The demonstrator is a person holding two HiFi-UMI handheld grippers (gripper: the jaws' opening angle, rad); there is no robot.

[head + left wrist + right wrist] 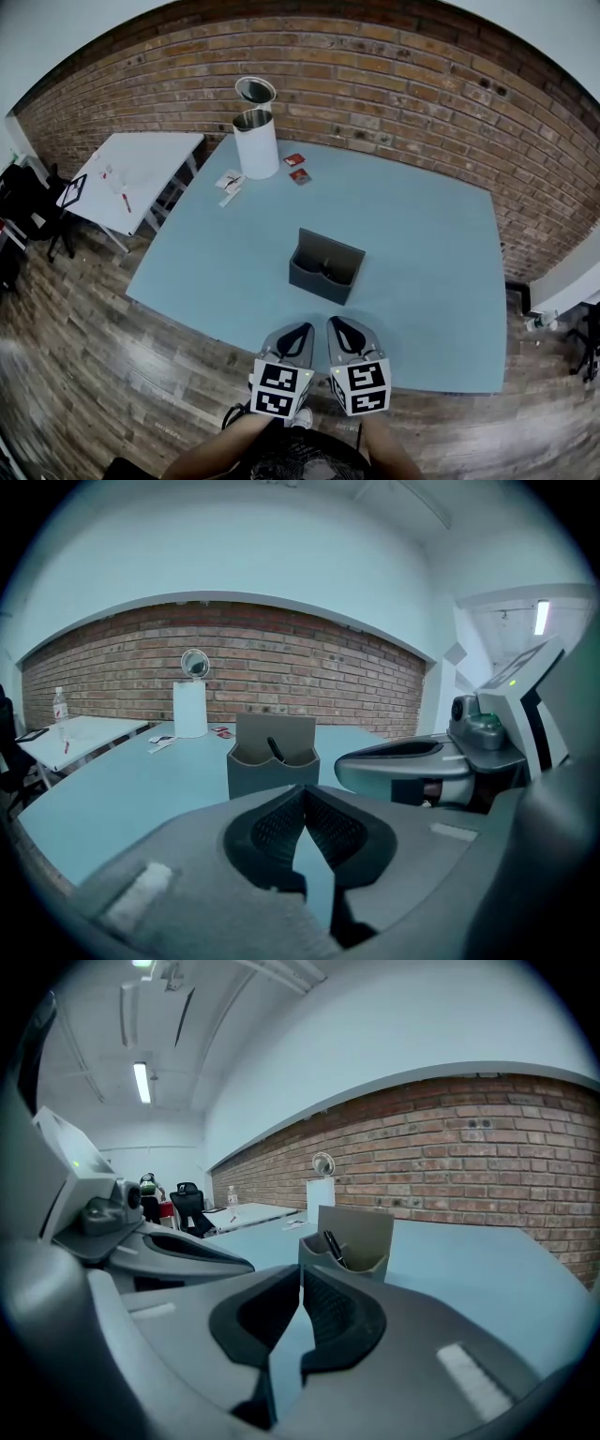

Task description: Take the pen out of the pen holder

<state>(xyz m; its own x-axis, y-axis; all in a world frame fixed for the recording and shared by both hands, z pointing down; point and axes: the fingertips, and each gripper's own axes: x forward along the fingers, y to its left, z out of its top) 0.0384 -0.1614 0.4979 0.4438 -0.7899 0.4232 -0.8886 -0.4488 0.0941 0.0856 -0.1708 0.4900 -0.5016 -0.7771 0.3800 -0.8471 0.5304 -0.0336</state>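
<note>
Hanging by the desk (422,234) edge, left gripper (302,330) and right gripper (336,326) both pressed together, empty, facing pen (275,750) in holder (319,281).

Pen (274,750) in holder (319,281) (middle of table (422,262)).

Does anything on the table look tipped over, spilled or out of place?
Nothing stands out. The pen holder stands upright on the table with the pen leaning inside it, and the white cylinder is upright too.
</note>
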